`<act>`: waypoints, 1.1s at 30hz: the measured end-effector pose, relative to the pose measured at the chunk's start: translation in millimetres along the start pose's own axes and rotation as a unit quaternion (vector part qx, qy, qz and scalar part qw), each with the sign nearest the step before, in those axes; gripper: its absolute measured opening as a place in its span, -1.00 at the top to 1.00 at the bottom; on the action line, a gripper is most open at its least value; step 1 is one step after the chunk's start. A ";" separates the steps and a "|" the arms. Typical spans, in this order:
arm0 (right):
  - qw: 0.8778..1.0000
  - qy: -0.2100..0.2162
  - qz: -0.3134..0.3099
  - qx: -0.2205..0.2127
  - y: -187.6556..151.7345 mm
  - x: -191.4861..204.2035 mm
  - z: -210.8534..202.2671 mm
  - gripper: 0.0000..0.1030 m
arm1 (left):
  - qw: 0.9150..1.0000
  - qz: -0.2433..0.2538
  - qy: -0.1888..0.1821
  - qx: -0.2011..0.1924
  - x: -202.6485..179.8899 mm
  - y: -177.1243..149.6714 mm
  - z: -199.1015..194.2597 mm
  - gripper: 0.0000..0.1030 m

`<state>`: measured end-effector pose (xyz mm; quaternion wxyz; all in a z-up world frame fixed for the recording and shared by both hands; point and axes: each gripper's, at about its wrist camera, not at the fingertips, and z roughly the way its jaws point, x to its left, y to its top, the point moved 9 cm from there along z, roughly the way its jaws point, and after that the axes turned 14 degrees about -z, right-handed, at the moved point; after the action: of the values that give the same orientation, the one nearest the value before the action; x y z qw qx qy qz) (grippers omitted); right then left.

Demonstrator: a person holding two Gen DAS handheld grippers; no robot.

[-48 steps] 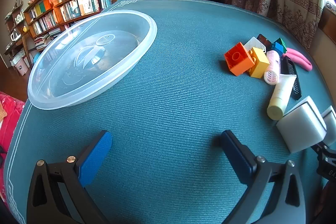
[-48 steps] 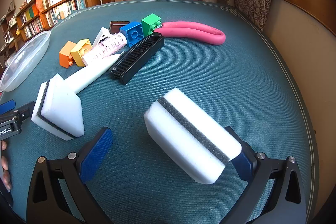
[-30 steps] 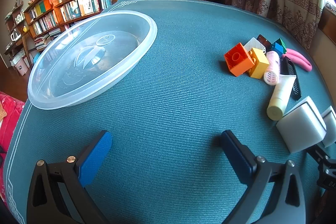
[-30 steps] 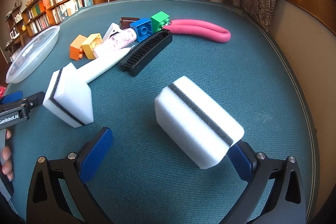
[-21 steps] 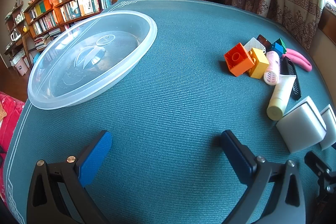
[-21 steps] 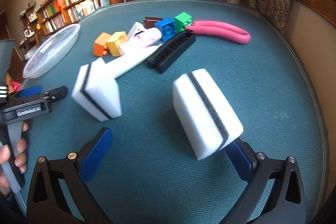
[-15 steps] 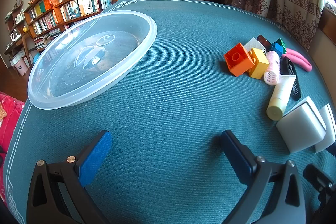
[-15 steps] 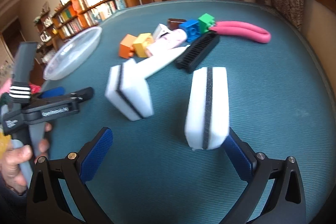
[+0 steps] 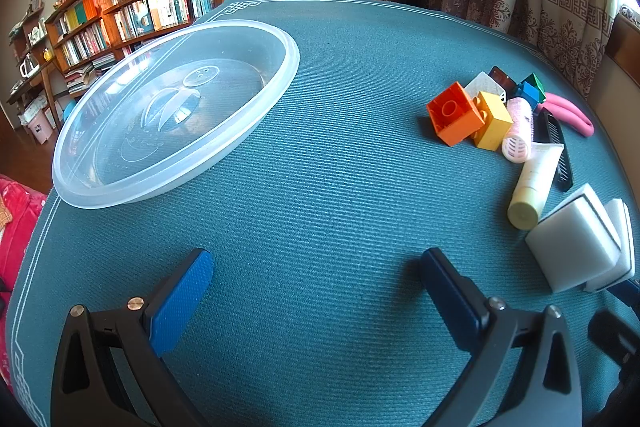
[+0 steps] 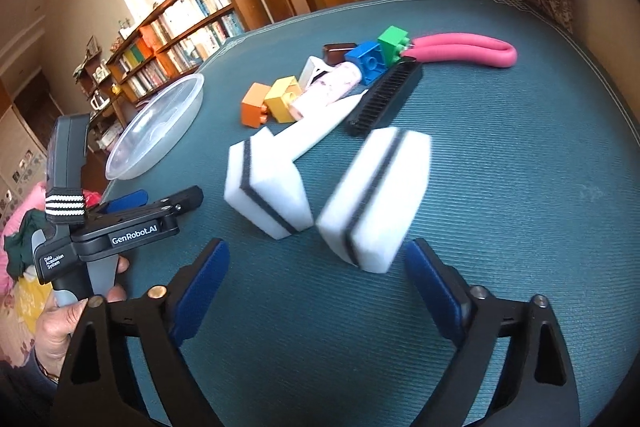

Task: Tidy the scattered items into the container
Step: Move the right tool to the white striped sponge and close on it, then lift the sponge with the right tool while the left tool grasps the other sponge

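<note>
A clear plastic bowl (image 9: 280,83) sits on the teal table at the far left, empty. My left gripper (image 9: 316,267) is open over bare cloth in front of it. Two white sponges with a dark stripe lie side by side: one (image 10: 376,203), blurred, lies just ahead of my open right gripper (image 10: 316,267), nearer its right finger; the other (image 10: 266,187) lies to its left. Beyond them are a cream tube (image 10: 320,129), a black comb (image 10: 386,99), a pink roller (image 10: 328,93), and orange (image 10: 254,105), yellow (image 10: 284,99), blue (image 10: 370,61) and green (image 10: 394,45) bricks.
A pink foam loop (image 10: 472,47) and a brown block (image 10: 338,53) lie behind the bricks. A hand (image 10: 76,315) holds the left gripper (image 10: 164,197) at the table's left edge. Bookshelves, a door and curtains stand past the table.
The right gripper's view has swung left and drawn back. The near sponge has turned from lying across to lengthwise and now rests beside the other sponge. The left gripper has stayed put.
</note>
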<state>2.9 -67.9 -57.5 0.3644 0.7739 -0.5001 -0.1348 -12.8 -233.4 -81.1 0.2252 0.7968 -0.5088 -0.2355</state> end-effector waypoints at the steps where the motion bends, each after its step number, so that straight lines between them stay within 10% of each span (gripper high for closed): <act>1: 1.000 -0.005 0.004 0.000 0.3 -1.1 -1.9 -0.70 | 1.000 0.000 0.000 0.000 0.1 0.2 0.3 -1.00; 19: 0.995 -0.100 0.013 0.007 5.3 -37.3 -6.1 0.18 | 1.000 0.001 -0.006 -0.003 -1.1 0.2 -0.8 -1.00; 33: 0.993 -0.116 -0.002 -0.002 -4.6 -55.9 -33.8 0.21 | 0.987 0.075 -0.139 -0.005 -87.7 -25.7 -53.8 -1.00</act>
<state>-0.5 -3.5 -45.8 0.3055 0.7531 -0.5374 -0.2252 5.2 -136.8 -41.2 0.1733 0.7147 -0.5922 -0.3292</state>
